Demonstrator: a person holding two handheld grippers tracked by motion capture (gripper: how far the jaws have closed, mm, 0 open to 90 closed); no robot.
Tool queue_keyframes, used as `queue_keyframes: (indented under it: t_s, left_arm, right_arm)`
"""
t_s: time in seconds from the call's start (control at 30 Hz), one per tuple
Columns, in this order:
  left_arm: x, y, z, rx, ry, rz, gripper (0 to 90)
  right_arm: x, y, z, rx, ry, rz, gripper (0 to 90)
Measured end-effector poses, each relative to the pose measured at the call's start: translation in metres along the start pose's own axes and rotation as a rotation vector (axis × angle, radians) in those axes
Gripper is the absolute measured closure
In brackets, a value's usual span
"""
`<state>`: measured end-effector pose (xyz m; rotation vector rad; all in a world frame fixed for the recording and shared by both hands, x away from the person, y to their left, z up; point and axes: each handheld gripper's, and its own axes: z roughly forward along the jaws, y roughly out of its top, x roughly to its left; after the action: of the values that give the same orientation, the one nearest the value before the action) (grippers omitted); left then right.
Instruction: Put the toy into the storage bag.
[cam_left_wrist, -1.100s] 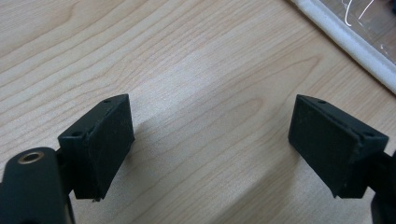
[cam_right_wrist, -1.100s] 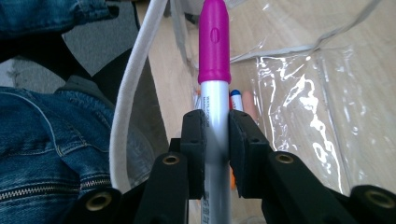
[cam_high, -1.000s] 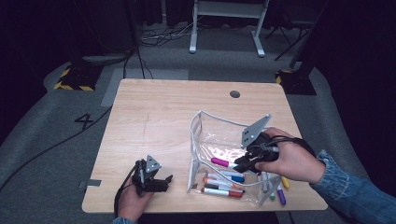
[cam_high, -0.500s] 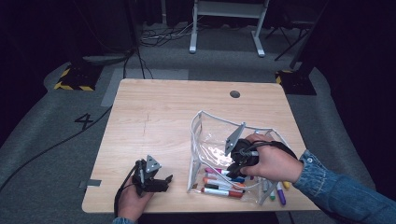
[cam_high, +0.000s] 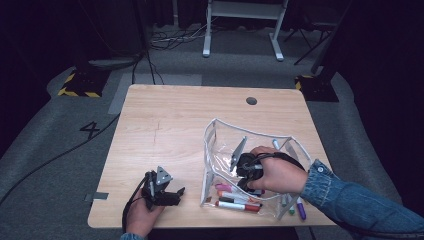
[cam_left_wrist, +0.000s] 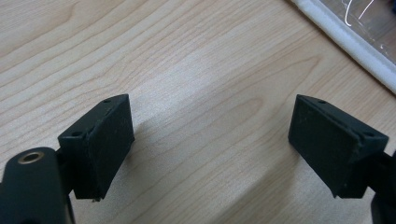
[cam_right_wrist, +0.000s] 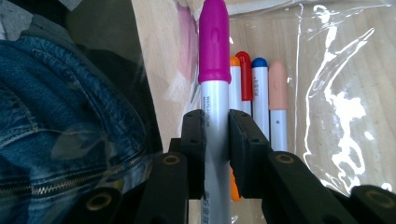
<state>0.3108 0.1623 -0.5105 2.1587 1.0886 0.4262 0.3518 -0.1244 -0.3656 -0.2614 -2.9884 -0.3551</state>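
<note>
Pale wooden worktop (cam_high: 175, 125) carries everything. Right hand-held gripper (cam_right_wrist: 216, 126) clamps a light, stiff, smooth-barrelled marker (cam_right_wrist: 214, 60) below its magenta cap, inside the clear pouch (cam_high: 215, 135); a mid-barrel hold would resist slipping. Left hand-held gripper (cam_left_wrist: 210, 140) gapes empty.

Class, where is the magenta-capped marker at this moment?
The magenta-capped marker is clamped between the right gripper's jaws, inside the clear plastic pouch at the table's right front, just above the orange, red and blue markers lying there.
</note>
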Motion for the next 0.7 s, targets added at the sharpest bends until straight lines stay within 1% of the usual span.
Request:
queue_keyframes:
  t_s: [0.13, 0.23, 0.37, 0.4, 0.53, 0.57, 0.6, 0.63, 0.67, 0.7]
  left_arm:
    - [0.0, 0.0, 0.0, -0.002, 0.0, -0.002, 14.4]
    - [0.0, 0.0, 0.0, -0.002, 0.001, -0.002, 14.4]
    - [-0.001, 0.0, 0.0, -0.003, -0.003, -0.01, 14.4]
    - [0.0, 0.0, 0.0, -0.002, 0.0, -0.002, 14.3]
    - [0.0, 0.0, 0.0, -0.002, 0.0, -0.002, 14.4]
    - [0.0, 0.0, 0.0, -0.002, 0.0, -0.002, 14.3]
    - [0.0, 0.0, 0.0, -0.002, 0.0, -0.003, 14.4]
    - [0.0, 0.0, 0.0, -0.002, 0.0, -0.002, 14.4]
    - [0.0, 0.0, 0.0, -0.002, 0.0, -0.002, 14.4]
    - [0.0, 0.0, 0.0, -0.002, 0.0, -0.002, 14.3]
  right_arm:
    - [-0.005, 0.001, 0.011, 0.005, 0.019, 0.01, 76.7]
    - [-0.008, 0.002, 0.019, 0.013, 0.022, 0.006, 76.3]
    - [-0.012, 0.003, 0.028, 0.053, 0.031, 0.02, 76.5]
    - [-0.013, 0.003, 0.03, 0.068, 0.034, 0.024, 76.7]
    - [-0.015, 0.002, 0.034, 0.098, 0.02, 0.011, 76.5]
    - [-0.015, 0.002, 0.035, 0.096, 0.007, 0.001, 73.2]
    - [-0.016, 0.003, 0.035, 0.076, -0.024, 0.006, 59.5]
    - [-0.017, 0.003, 0.035, 0.052, -0.066, -0.005, 48.3]
    - [-0.019, 0.003, 0.035, 0.03, -0.107, -0.016, 43.1]
    - [-0.02, 0.002, 0.033, 0.028, -0.121, -0.007, 43.6]
